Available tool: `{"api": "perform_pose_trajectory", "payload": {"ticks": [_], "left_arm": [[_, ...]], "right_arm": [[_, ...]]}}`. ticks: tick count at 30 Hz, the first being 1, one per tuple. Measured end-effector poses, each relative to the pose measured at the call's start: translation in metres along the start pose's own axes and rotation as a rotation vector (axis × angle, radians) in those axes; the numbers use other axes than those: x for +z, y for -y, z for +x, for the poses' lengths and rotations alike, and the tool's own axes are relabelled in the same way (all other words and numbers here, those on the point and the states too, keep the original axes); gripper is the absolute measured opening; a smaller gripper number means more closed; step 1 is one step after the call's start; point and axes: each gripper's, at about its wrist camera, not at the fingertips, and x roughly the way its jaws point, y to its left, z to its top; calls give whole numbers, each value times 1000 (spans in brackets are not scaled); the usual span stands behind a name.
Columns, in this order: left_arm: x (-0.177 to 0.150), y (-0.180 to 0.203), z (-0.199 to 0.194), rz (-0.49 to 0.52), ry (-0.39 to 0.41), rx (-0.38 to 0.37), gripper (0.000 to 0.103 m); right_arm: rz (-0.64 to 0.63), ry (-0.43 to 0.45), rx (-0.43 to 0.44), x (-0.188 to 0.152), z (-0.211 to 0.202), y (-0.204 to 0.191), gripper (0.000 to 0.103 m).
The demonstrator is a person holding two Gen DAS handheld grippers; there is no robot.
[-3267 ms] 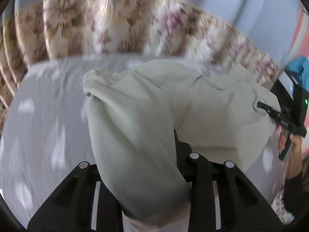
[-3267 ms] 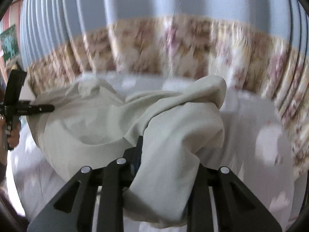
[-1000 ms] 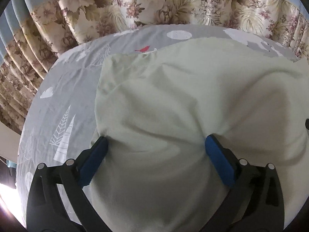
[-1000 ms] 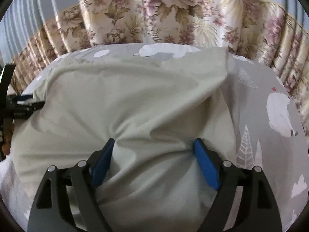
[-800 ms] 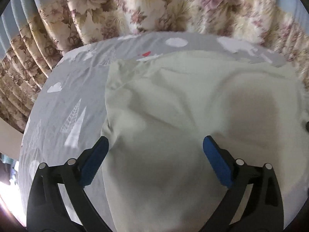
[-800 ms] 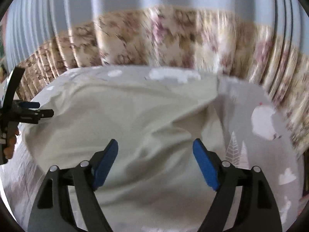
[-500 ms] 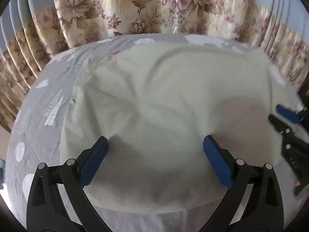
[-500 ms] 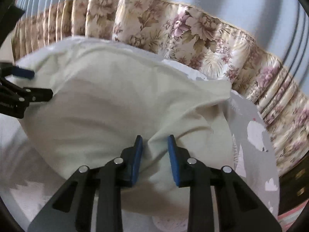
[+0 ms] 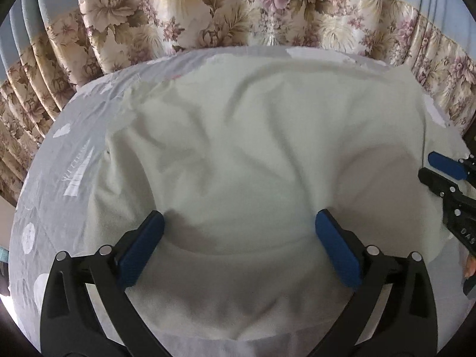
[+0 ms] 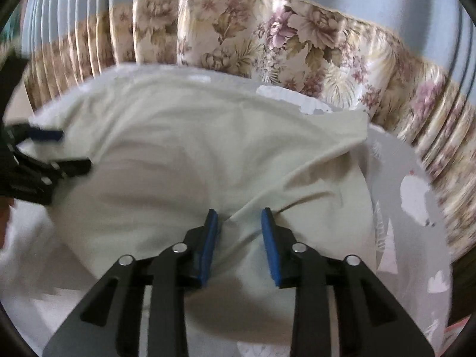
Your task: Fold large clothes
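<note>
Over the garment, right gripper jaws opening, left gripper wide

The pale garment spreads over most of the bed, leaving bare grey sheet only on its left and right sides. Flowered curtains close off the far edge. The right gripper hangs over the garment's right side.

One pale garment, one printed bedsheet, two grippers, one floral curtain.
</note>
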Motion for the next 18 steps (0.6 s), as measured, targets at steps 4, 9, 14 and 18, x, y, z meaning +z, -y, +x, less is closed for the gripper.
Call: {"api": "perform_pose_trajectory", "payload": {"ticks": [4, 9, 14, 18], "left_arm": [[5, 11, -17, -29, 12, -61, 100], [5, 39, -18, 40, 35, 13, 100], [5, 34, -29, -7, 46, -42, 100], [7, 51, -27, 33, 36, -81, 100]], "right_arm": [[128, 99, -34, 4, -34, 31, 60], [210, 140, -149, -6, -49, 68, 83], [429, 107, -135, -39, -45, 112, 90], [541, 84, -83, -57, -39, 125, 90]]}}
